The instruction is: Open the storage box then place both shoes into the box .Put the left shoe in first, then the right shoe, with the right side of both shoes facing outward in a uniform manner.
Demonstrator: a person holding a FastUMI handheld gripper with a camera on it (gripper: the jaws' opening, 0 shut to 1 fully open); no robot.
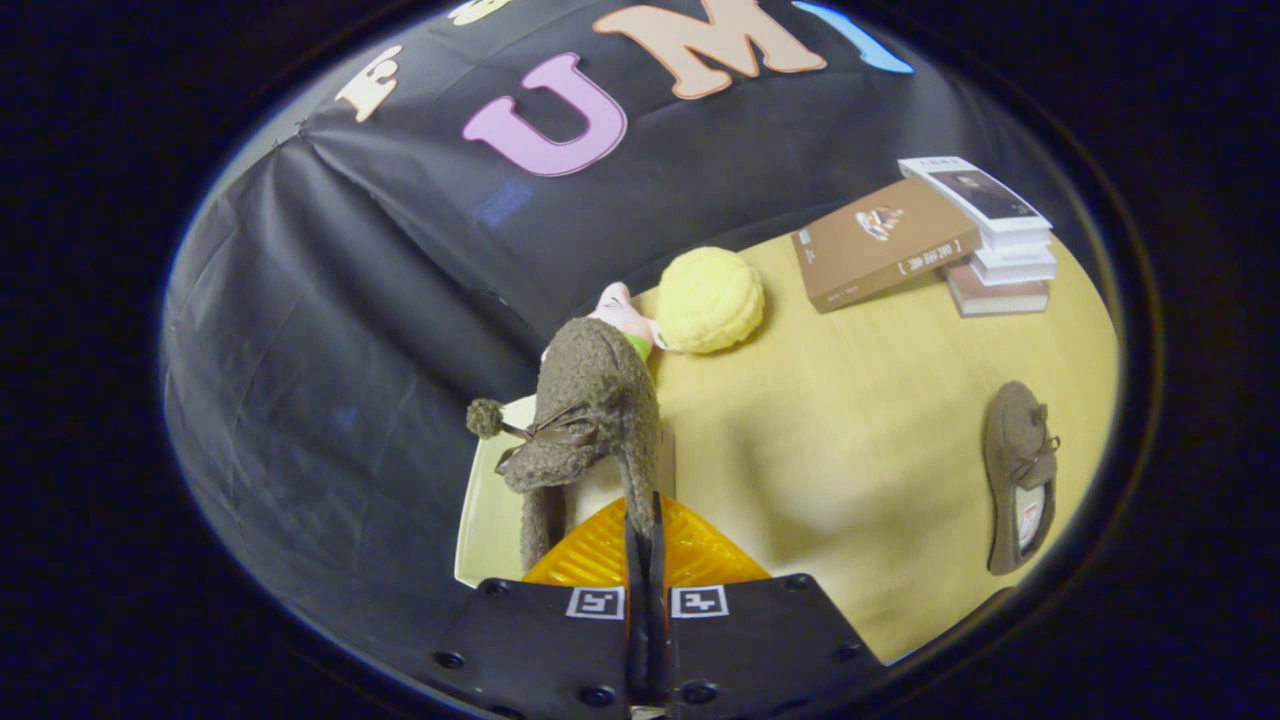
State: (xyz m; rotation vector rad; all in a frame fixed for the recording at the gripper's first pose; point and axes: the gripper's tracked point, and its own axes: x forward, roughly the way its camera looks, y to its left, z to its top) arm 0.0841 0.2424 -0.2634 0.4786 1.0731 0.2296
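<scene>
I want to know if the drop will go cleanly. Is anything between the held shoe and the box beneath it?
Nothing visible blocks it. The gripper is shut on the shoe's edge, and the shoe hangs over the pale box. The plush toy sits beyond the box; the second shoe lies apart on the table.

Wooden table (860,440) bears books (930,240), a shoe (1020,475), plush toy (705,300).
</scene>
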